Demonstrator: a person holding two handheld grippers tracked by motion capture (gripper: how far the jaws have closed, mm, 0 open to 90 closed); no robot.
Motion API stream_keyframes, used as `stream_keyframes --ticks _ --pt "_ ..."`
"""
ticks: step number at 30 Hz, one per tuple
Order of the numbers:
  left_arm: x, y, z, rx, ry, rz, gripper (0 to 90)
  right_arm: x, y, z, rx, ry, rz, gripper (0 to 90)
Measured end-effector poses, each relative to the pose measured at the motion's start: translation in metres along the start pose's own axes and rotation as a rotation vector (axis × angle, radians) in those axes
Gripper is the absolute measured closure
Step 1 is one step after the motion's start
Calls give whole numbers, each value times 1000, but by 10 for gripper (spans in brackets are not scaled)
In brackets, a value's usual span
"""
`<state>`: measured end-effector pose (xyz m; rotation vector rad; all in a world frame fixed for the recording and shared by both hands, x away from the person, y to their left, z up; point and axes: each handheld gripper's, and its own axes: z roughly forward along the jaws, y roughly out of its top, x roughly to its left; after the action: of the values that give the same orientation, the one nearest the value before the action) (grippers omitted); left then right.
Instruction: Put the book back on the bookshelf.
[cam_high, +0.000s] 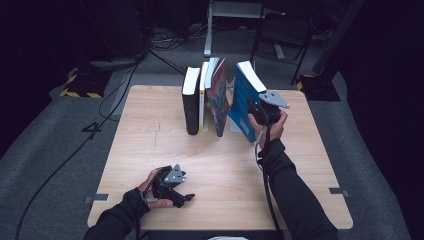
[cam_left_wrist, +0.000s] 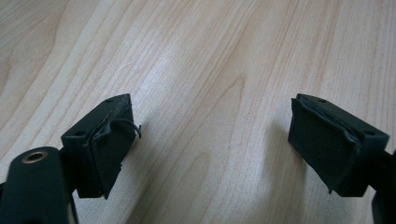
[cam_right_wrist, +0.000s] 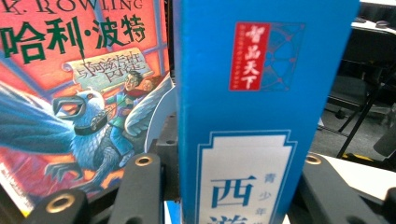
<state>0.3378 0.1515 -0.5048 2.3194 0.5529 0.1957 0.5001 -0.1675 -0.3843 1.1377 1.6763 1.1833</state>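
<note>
Both forearms wear dark long sleeves. The left gripper (cam_high: 186, 198) and right gripper (cam_high: 256, 111) are black, grey-plated, with brass-ringed screw holes. A black cable trails from each.

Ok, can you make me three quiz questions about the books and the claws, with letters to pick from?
1. Where does the left claw sit?
A. low over the table's near edge
B. on top of the books
C. on the floor

2. How many books stand in the row?
A. one
B. four
C. nine

3. What is the right claw doing?
A. hanging open over bare wood
B. gripping the blue book
C. holding a cup

Answers: 1 A, the high view shows it by the near edge of the table, jaws apart. 2 B, a black book, a white one, a red one and the blue one. 3 B, the blue spine sits between its jaws.
</note>
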Motion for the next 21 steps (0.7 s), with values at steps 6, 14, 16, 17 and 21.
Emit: stream_keyframes --ticks 6,14,16,17,21 --pt "0 0 0 -1 -3 2 150 -1 1 3 11 21 -4 596" --pt "0 0 0 -1 -3 2 150 -13 2 -7 64 76 -7 520" --pt "0 0 0 -1 -3 2 150 -14 2 -9 63 78 -5 519" --pt "0 0 0 -1 -3 2 150 -16 2 -11 61 83 1 507" --pt "0 0 0 -1 -3 2 150 -21 0 -13 65 92 13 460"
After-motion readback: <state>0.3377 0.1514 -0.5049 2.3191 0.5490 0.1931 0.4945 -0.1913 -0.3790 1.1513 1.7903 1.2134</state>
